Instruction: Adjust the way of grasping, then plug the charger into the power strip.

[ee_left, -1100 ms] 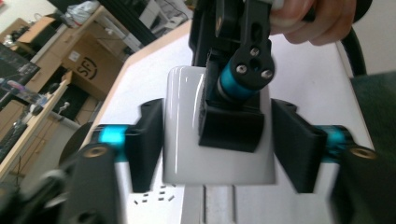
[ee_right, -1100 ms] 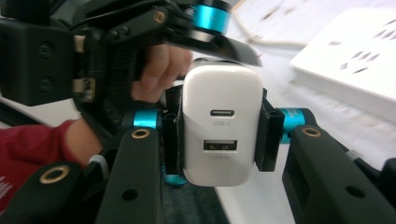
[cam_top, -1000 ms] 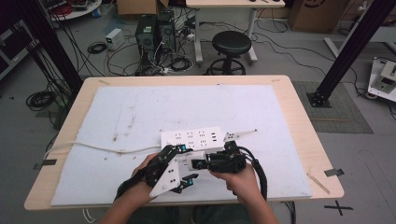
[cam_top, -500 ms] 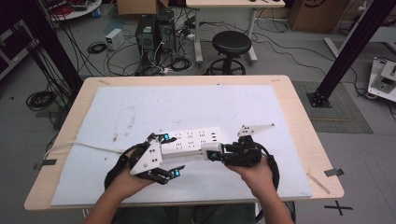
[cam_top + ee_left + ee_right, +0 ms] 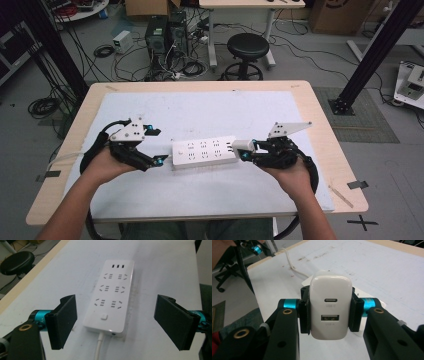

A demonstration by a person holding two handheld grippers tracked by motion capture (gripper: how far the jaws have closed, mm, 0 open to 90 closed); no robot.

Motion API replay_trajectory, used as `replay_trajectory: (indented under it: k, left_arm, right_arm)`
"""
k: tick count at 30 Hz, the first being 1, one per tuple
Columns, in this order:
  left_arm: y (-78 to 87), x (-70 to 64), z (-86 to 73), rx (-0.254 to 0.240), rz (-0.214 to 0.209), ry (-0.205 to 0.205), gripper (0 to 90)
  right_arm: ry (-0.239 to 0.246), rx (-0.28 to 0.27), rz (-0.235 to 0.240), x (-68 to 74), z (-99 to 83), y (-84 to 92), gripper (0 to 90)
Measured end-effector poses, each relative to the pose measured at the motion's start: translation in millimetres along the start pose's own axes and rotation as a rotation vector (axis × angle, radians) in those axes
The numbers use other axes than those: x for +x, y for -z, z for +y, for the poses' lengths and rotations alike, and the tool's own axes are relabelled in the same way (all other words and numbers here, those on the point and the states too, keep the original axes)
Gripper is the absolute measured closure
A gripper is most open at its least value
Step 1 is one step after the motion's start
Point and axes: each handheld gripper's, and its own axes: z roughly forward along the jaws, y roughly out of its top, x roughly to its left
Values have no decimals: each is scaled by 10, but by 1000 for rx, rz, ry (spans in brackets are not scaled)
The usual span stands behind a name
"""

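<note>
Right tool clamped on white charger, left tool just opened wide and empty beside power strip; next, probably lining prongs over a socket.

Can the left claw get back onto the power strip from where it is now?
Probably yes: the left claw is open, its jaws either side of the power strip's cord end with nothing between them.

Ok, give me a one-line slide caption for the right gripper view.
Right gripper clamps a white USB charger above the white table.
</note>
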Motion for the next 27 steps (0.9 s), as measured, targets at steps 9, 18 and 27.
replay_trajectory:
  k: [9, 18, 27]
  left_arm:
    - [116, 230, -112, 20, 34, 43, 186]
    - [124, 399, -194, 71, 58, 69, 186]
    - [235, 513, -216, 100, 90, 82, 186]
  right_arm:
    - [10, 32, -26, -82, 70, 41, 633]
    - [62, 111, -36, -228, 336, -1, 633]
    - [140, 222, -15, -368, 605, -186, 633]
